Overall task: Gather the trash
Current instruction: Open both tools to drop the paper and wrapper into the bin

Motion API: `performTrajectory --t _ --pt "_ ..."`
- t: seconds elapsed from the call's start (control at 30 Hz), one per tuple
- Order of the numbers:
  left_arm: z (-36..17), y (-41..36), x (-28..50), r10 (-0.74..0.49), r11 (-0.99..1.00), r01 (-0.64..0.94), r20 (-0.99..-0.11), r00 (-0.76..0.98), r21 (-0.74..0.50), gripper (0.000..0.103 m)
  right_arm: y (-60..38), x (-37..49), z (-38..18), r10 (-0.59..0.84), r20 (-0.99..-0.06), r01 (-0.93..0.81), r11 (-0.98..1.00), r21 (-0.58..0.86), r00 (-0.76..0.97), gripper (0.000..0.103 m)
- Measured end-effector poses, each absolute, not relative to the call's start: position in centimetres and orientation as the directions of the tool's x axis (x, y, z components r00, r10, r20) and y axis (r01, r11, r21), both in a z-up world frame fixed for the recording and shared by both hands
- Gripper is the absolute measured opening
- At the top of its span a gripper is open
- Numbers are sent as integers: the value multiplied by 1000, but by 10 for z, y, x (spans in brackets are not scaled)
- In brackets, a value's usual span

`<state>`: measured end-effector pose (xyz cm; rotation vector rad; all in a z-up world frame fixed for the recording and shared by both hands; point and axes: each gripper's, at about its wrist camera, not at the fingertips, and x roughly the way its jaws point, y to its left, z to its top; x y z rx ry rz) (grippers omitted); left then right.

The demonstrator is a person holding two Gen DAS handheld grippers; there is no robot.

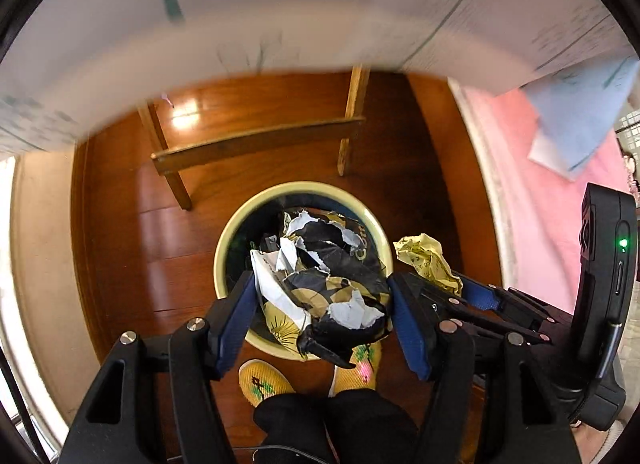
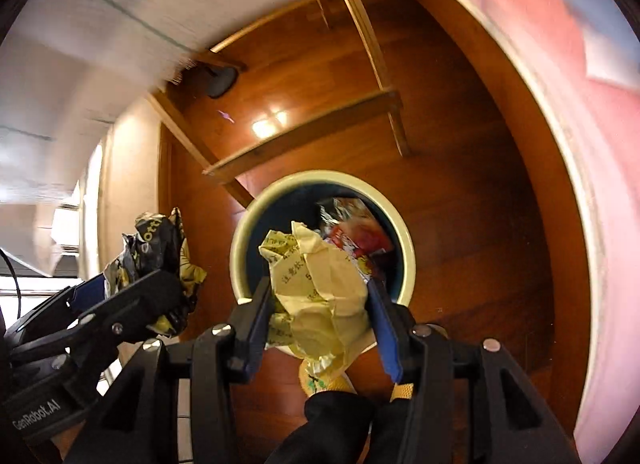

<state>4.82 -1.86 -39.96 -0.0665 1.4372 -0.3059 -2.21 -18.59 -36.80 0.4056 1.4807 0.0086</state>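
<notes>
My left gripper (image 1: 322, 304) is shut on a crumpled black, white and gold wrapper (image 1: 328, 276) and holds it above a round cream-rimmed trash bin (image 1: 224, 240) on the wood floor. My right gripper (image 2: 320, 312) is shut on a crumpled pale yellow paper (image 2: 316, 284) and holds it above the same bin (image 2: 406, 240). Red and silver trash (image 2: 356, 232) lies inside the bin. Each gripper shows in the other's view: the right gripper with the yellow paper (image 1: 428, 260), the left gripper with the black wrapper (image 2: 160, 252).
A wooden table frame (image 1: 256, 144) stands just behind the bin, under a white tablecloth (image 1: 280, 16). A pink surface (image 1: 552, 184) is at the right. The person's yellow slippers (image 1: 264, 380) are on the floor just before the bin.
</notes>
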Motion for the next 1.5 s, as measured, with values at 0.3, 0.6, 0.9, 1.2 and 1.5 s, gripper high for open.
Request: performTrajectory --t 0.3,0.6,0.9,1.2,1.5 --pt "-460 -22 45 -206 970 146 -975 82 -192 74 -187 -21 -424 284 -957 230 929 290 61 50" --pt "-482 -8 54 -207 970 138 -977 47 -199 102 -187 -19 -438 317 -946 246 914 323 62 66" --pt "-481 2 52 -247 962 132 -968 44 -239 102 -189 -19 -430 292 -952 198 931 305 94 68" --pt "-461 2 49 -264 959 124 -963 49 -257 102 -187 -20 -408 277 -957 154 945 288 90 68" --pt "-414 6 52 -238 966 112 -970 43 -232 102 -178 -19 -358 266 -958 96 956 276 104 68"
